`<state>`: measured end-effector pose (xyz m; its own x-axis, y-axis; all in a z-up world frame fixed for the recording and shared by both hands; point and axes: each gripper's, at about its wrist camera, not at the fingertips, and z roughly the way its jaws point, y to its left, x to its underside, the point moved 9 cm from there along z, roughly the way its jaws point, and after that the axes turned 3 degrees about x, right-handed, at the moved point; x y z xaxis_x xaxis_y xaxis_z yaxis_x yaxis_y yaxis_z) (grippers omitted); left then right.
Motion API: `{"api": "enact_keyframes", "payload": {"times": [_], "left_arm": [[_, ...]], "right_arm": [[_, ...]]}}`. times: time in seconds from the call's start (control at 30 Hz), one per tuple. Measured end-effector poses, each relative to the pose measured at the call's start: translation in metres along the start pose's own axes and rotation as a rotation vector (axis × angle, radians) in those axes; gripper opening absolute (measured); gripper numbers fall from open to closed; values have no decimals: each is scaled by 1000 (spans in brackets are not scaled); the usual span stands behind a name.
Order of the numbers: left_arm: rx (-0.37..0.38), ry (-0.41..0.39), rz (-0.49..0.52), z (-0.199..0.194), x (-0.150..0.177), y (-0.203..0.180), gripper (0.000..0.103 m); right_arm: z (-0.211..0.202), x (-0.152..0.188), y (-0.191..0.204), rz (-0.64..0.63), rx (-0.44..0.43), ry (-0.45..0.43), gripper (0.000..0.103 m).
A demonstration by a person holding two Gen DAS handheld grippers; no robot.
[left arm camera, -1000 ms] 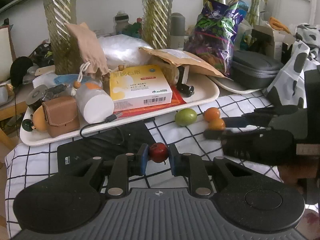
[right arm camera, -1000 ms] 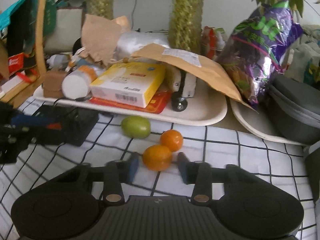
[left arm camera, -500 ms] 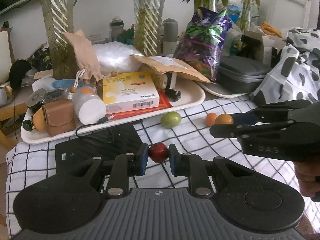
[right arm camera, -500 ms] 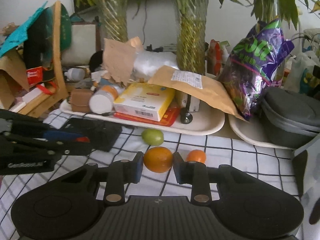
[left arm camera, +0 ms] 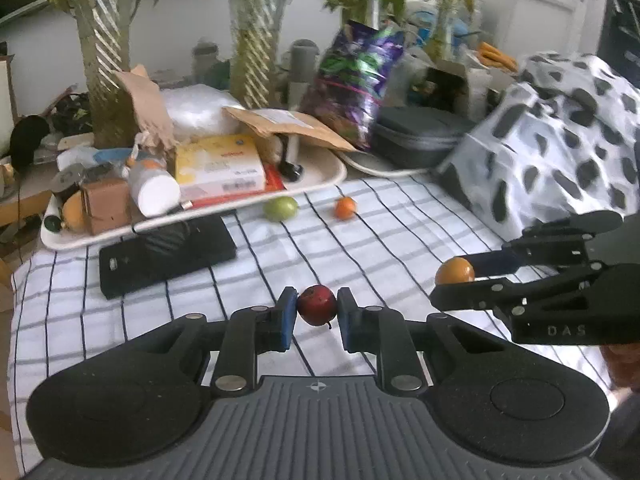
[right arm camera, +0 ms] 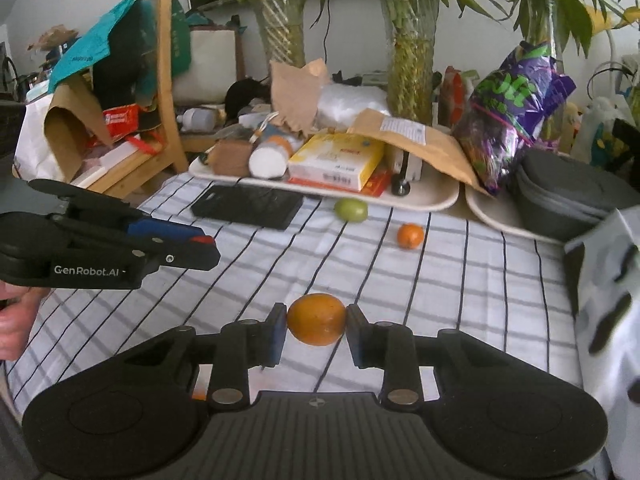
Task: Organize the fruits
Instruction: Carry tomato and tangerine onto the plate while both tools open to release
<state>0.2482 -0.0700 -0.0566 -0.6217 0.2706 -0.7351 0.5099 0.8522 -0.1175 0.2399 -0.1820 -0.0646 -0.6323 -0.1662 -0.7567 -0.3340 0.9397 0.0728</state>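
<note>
My left gripper (left arm camera: 317, 311) is shut on a small red fruit (left arm camera: 316, 304), lifted above the checked cloth. My right gripper (right arm camera: 317, 325) is shut on an orange fruit (right arm camera: 317, 319), also off the cloth. In the left wrist view the right gripper (left arm camera: 454, 280) reaches in from the right with the orange fruit (left arm camera: 455, 271) at its tip. The left gripper (right arm camera: 204, 246) enters the right wrist view from the left, a bit of red at its tip. A green fruit (left arm camera: 280, 208) (right arm camera: 351, 209) and a small orange fruit (left arm camera: 345, 207) (right arm camera: 410, 235) lie on the cloth near the tray.
A cream tray (left arm camera: 320, 178) (right arm camera: 440, 200) at the back holds a yellow box, a white bottle, a brown pouch and an envelope. A black flat device (left arm camera: 166, 254) (right arm camera: 248, 206) lies before it. A grey case (left arm camera: 420, 132) and spotted fabric (left arm camera: 560, 132) sit right. Vases with plants stand behind.
Both grippers drew back from the tray and rose, each carrying its fruit. The green and small orange fruits stayed on the cloth and now look farther away.
</note>
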Motion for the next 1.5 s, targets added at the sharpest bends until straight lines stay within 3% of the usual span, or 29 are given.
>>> {"api": "enact_keyframes", "payload": {"times": [0.5, 1.43, 1.5], "left_arm": [[2, 77, -18, -36, 58, -32, 21], [7, 125, -35, -30, 68, -41, 22], [7, 122, -39, -30, 68, -40, 22]], "right_arm": [[-42, 49, 21, 25, 9, 85, 33], [-38, 62, 19, 43, 11, 143, 34], [-38, 63, 18, 67, -5, 149, 39]]}}
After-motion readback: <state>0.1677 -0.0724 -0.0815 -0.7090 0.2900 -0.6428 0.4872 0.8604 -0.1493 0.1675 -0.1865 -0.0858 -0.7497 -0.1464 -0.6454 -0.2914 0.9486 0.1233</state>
